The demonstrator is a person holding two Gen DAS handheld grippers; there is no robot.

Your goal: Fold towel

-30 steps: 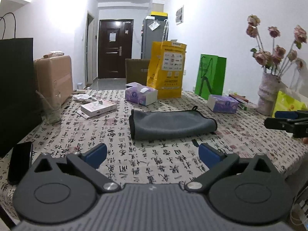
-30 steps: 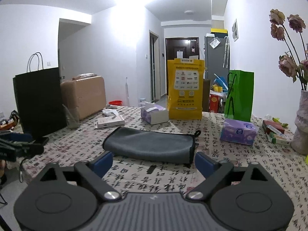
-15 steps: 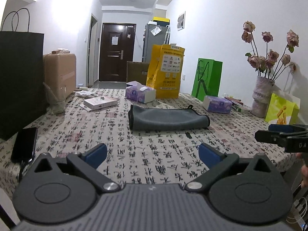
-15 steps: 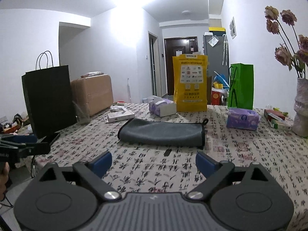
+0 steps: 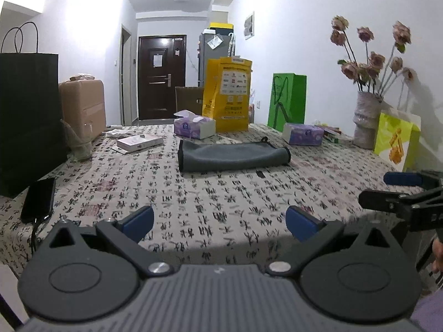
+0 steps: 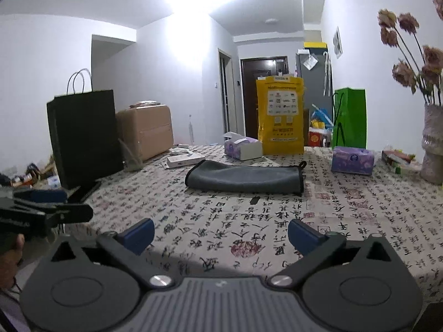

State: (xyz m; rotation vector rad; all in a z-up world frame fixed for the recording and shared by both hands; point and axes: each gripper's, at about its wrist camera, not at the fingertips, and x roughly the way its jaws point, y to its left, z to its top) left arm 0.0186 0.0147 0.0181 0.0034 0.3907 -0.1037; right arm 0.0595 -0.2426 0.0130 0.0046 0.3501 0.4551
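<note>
A grey towel [image 5: 232, 156] lies folded into a long band in the middle of the table with the calligraphy-print cloth [image 5: 221, 204]; it also shows in the right wrist view [image 6: 245, 178]. My left gripper [image 5: 218, 220] is open and empty, over the table's near edge, well short of the towel. My right gripper [image 6: 220, 233] is open and empty, also back at the near edge. Each gripper shows at the side of the other's view: the right one [image 5: 398, 191] and the left one [image 6: 52, 204].
A black paper bag [image 5: 27, 121], a phone [image 5: 38, 199] and a glass [image 5: 80, 144] stand at the left. Tissue boxes [image 5: 193, 127], a yellow bag [image 5: 227, 94], a green bag [image 5: 288, 99] and a flower vase [image 5: 365, 121] line the far and right sides.
Both grippers have drawn back from the towel toward the table's near edge and lowered. The towel lies as before.
</note>
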